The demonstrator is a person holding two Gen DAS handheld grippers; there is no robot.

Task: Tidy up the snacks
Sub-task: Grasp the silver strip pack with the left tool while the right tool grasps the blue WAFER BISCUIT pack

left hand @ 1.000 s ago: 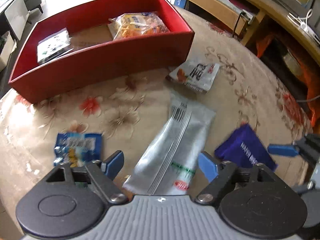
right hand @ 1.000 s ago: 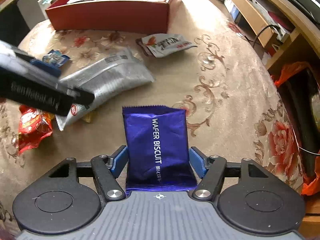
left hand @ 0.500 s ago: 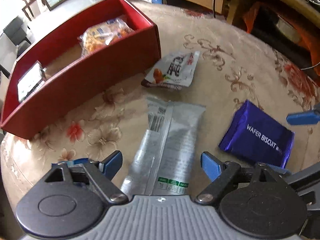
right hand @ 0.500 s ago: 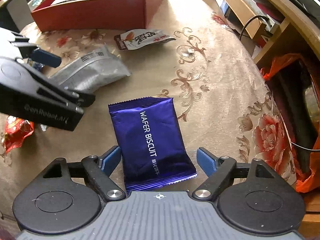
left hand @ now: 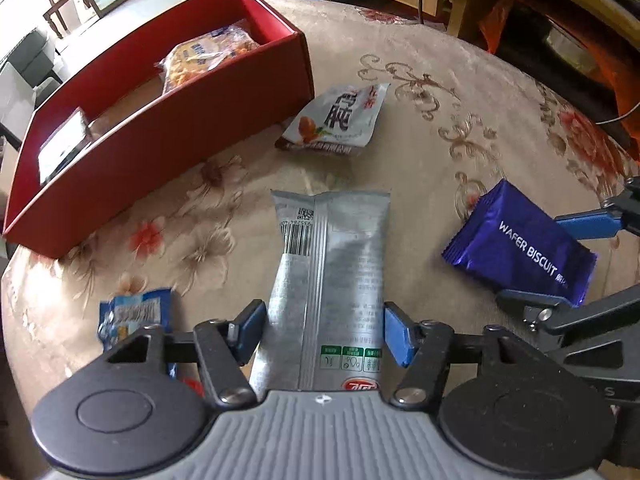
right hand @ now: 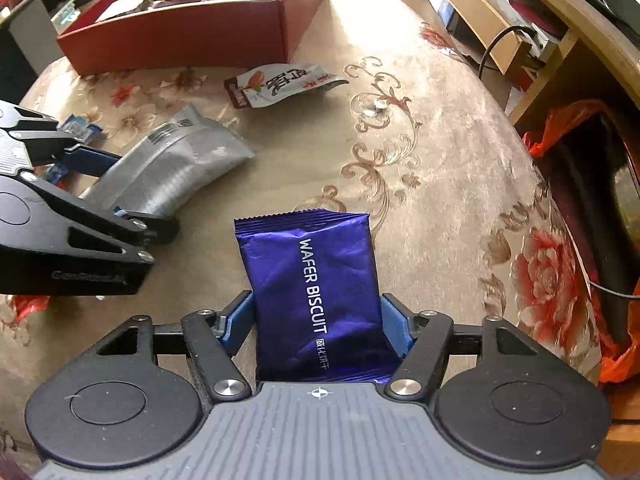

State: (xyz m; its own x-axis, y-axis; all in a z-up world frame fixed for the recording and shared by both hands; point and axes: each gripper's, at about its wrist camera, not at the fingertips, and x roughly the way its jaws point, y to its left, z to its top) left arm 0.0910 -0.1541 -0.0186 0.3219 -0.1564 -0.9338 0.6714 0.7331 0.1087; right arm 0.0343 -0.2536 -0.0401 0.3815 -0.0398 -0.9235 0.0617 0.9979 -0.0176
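A long silver snack packet [left hand: 332, 248] lies on the floral table between the blue pads of my left gripper [left hand: 322, 334]; its jaws are closing, and both pads touch the packet's sides. A purple wafer biscuit packet [right hand: 312, 264] sits between the pads of my right gripper [right hand: 318, 320], whose jaws are also closing and pressing its edges. A red box [left hand: 160, 128] at the far left holds an orange snack bag [left hand: 208, 56] and a flat white packet [left hand: 60, 152].
A white packet with red lettering [left hand: 340, 120] lies just right of the box. A small blue packet [left hand: 136, 316] sits left of my left gripper, and a red one [right hand: 28, 304] beneath it. The round table's edge, a wooden shelf [right hand: 480, 20] and an orange bag [right hand: 568, 132] are on the right.
Both grippers' jaws have closed in from wide open onto their packets. The left gripper swung to line up along the silver packet. The wafer packet's far end now sits raised.
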